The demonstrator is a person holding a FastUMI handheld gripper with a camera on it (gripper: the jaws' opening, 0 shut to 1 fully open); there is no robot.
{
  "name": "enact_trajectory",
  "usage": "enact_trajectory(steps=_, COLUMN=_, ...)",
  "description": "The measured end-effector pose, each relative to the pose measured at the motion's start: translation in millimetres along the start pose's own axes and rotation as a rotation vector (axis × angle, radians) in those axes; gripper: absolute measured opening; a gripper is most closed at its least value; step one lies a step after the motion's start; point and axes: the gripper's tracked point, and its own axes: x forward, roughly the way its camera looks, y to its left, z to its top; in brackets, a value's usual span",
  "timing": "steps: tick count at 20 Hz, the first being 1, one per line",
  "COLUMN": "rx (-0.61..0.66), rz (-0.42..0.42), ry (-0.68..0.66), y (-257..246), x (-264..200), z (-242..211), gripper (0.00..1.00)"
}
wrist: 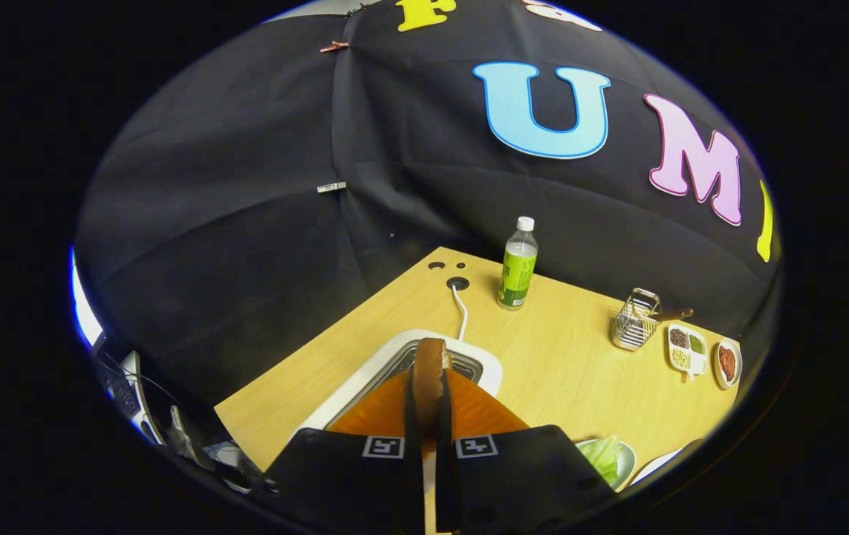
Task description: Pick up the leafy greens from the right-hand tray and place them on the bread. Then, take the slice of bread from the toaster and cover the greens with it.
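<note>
My gripper is shut on a slice of bread, which stands on edge between the two fingers with its brown crust on top. The slice is held just above the slot of the white toaster, whose metal opening shows right beyond the fingers. To the right of the fingers, close by, lie leafy greens on a pale plate. The edge of another white plate shows beside it.
A white cord runs from the toaster to a hole in the wooden table. A green-labelled bottle stands at the back. At the far right are a wire basket, a divided dish of seeds and a small sauce dish.
</note>
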Motion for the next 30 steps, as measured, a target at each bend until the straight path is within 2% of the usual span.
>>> enact_trajectory(steps=6, rx=0.105, rz=0.043, ry=-0.084, y=-13, x=-36, z=40, gripper=0.1)
enact_trajectory(steps=9, rx=0.12, rz=0.035, ry=-0.125, y=-31, x=-57, z=56, gripper=0.1)
enact_trajectory(steps=13, rx=0.136, rz=-0.008, ry=-0.14, y=-68, x=-84, z=56, gripper=0.1)
enact_trajectory(steps=16, rx=0.169, rz=-0.054, ry=-0.12, y=-104, x=-102, z=40, gripper=0.1)
enact_trajectory(steps=19, rx=0.258, rz=-0.038, ry=-0.035, y=-124, x=-115, z=2, gripper=0.1)
enact_trajectory(steps=23, rx=0.286, rz=-0.042, ry=0.035, y=-155, x=-120, z=-40, gripper=0.1)
enact_trajectory(steps=30, rx=0.414, rz=0.009, ry=0.126, y=-188, x=-96, z=-96, gripper=0.1)
